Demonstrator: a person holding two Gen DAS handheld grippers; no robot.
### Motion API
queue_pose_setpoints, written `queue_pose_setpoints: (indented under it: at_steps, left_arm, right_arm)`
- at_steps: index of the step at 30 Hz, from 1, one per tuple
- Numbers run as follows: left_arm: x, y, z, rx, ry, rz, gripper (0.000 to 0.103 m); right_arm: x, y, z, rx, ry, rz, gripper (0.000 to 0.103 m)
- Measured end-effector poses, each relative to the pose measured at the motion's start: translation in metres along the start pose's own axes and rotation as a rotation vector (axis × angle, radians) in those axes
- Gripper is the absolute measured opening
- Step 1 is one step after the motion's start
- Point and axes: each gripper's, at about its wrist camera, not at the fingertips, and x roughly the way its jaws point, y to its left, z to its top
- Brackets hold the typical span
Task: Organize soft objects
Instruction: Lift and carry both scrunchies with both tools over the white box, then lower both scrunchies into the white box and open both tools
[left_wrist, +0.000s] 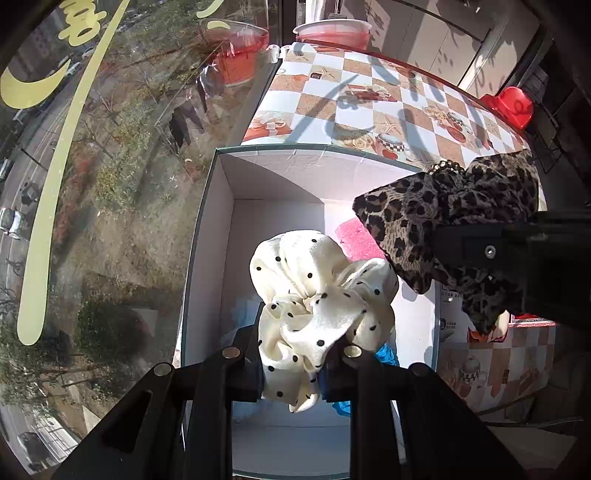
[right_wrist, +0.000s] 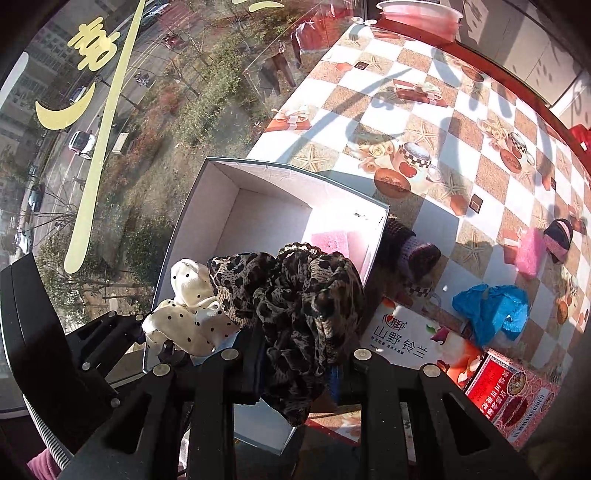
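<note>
My left gripper (left_wrist: 291, 373) is shut on a cream scrunchie with black dots (left_wrist: 317, 295) and holds it over the open white box (left_wrist: 221, 206). My right gripper (right_wrist: 295, 373) is shut on a leopard-print scrunchie (right_wrist: 295, 295), which hangs over the box's right side (right_wrist: 380, 229). The leopard scrunchie also shows at the right of the left wrist view (left_wrist: 436, 206), and the cream one at the left of the right wrist view (right_wrist: 188, 314). A pink sponge (left_wrist: 354, 236) and something blue (left_wrist: 388, 354) lie inside the box.
The box stands at the window edge of a checkered table (right_wrist: 461, 122). On the table lie a blue cloth (right_wrist: 491, 310), a pink sponge (right_wrist: 528, 251), a dark knitted item (right_wrist: 559, 236), another knitted item (right_wrist: 413, 251) by the box, and printed cartons (right_wrist: 417, 347). A pink basin (left_wrist: 332, 33) stands far back.
</note>
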Motion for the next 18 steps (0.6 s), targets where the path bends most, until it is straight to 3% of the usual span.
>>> queue_pose_setpoints:
  at_steps: [18]
  left_arm:
    - [0.014, 0.004, 0.001, -0.018, 0.045, 0.004, 0.023]
  right_arm:
    - [0.015, 0.004, 0.013, -0.002, 0.027, 0.006, 0.025]
